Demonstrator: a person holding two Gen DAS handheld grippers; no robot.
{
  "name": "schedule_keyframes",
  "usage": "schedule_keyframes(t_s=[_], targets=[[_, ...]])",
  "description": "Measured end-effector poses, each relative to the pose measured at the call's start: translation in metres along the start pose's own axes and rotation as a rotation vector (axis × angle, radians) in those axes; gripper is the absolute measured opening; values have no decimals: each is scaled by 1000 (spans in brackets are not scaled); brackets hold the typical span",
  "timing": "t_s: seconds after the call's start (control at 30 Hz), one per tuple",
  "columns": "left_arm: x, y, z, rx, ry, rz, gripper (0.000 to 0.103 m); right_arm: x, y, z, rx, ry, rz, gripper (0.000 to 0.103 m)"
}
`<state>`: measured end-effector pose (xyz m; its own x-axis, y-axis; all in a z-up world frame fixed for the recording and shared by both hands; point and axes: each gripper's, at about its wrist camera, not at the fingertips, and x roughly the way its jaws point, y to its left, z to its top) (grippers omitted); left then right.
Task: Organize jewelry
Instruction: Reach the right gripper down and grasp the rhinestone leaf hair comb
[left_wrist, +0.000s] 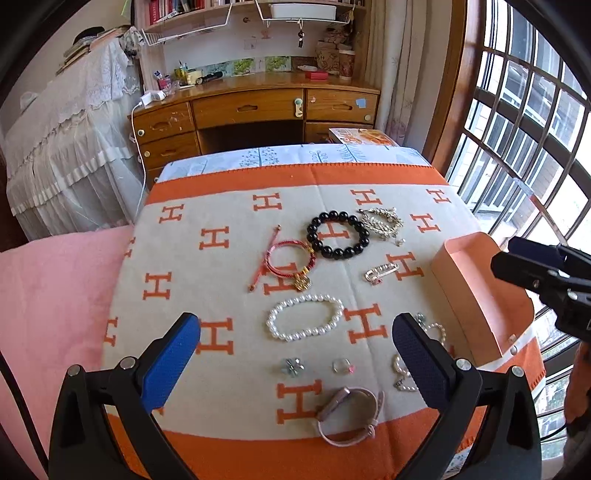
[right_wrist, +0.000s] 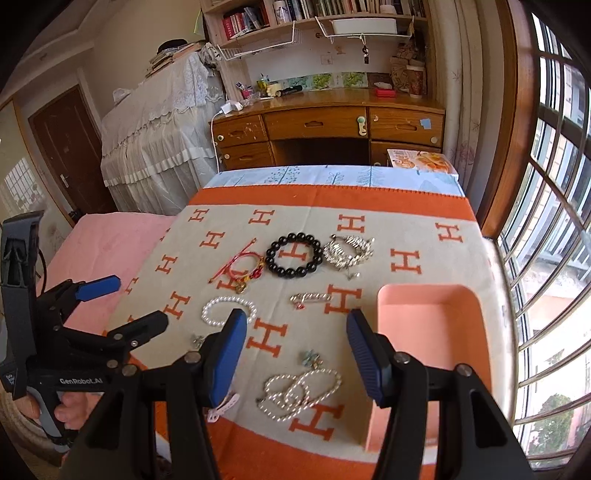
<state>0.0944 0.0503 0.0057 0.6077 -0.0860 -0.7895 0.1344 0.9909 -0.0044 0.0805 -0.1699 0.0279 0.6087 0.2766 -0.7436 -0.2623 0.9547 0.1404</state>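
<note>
Nothing is lying in the peach tray (right_wrist: 428, 310) yet, so the sorting is barely starting. The pearl bracelet (left_wrist: 304, 321) is lying just ahead of the left gripper (left_wrist: 295, 354), the pearl necklace (right_wrist: 301, 387) between the right gripper (right_wrist: 295, 358) jaws; both are hovering spread wide, carrying nothing.

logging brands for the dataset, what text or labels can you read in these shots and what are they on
"GenRobot.AI": white print on the body of the left tongs, seen from the right wrist.
"H": orange letter repeated all over the blanket.
Small label beside that print: too small to read.
Book spines on the shelf: blurred.
Orange printed box by the desk: unreadable.
</note>
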Motion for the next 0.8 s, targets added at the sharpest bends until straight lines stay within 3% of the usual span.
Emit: schedule_keyframes(t_s=[0.23,0.4,0.5,0.6,0.8], targets=[[12,11,64,50,0,38,102,23,-17,71,-77,61,-21,57],[32,3,110,111,-11,83,102,49,-15,115,-203,113,-14,57],[58,-6,127,154,13,116,102,86,-16,119,-272,213,38,57],[97,-9,136,157,85,132,101,128,-21,111,-302,320,61,57],[169,-13,129,131,242,60,93,177,-31,90,-351,427,104,57]])
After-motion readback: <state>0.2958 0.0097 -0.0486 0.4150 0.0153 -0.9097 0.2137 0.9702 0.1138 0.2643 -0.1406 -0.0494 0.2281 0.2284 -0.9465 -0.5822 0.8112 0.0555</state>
